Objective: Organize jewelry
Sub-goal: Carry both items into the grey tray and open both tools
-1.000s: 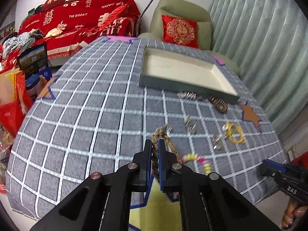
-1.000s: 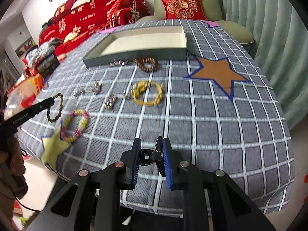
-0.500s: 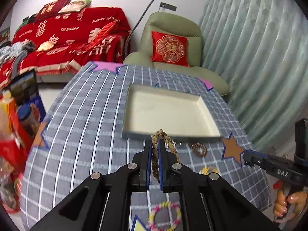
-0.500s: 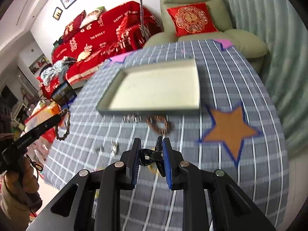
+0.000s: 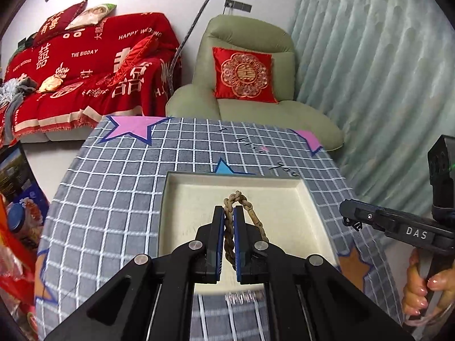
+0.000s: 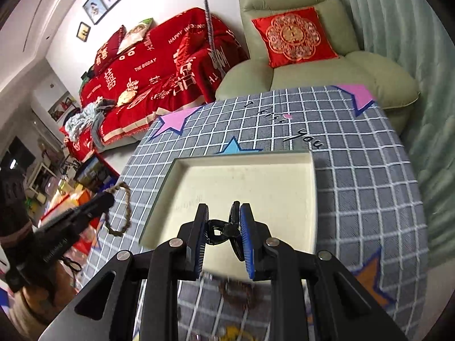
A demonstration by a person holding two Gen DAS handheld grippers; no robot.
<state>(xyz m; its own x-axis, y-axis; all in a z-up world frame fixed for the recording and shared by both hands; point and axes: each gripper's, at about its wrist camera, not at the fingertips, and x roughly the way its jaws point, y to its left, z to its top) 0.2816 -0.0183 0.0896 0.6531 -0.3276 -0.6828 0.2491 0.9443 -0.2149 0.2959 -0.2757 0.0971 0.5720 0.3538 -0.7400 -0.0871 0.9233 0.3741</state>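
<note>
My left gripper (image 5: 229, 211) is shut on a braided brown cord bracelet (image 5: 251, 211), whose loop sticks out past the fingertips and hangs over the tray. The tray (image 5: 182, 199) is shallow, with a cream floor and grey walls, and nothing lies in it. My right gripper (image 6: 224, 213) is shut on a small black ring-shaped clip (image 6: 223, 230), also above the tray (image 6: 284, 184) near its front edge. In the right wrist view the left gripper (image 6: 106, 197) shows at the left with the bracelet (image 6: 125, 210) dangling. The right gripper (image 5: 348, 213) enters the left wrist view from the right.
A grey checked cloth (image 5: 113, 213) with star patches covers the table. Blurred pieces lie in front of the tray: a silver clip (image 5: 241, 297), a brown bead bracelet (image 6: 237, 289), a yellow piece (image 6: 233, 331). A green armchair (image 5: 247, 105), red sofa and curtain stand beyond. A hand (image 5: 418, 289) grips the right handle.
Both grippers have risen and moved forward from the table's near edge to above the tray, still holding their pieces. The loose jewelry has slid under them.
</note>
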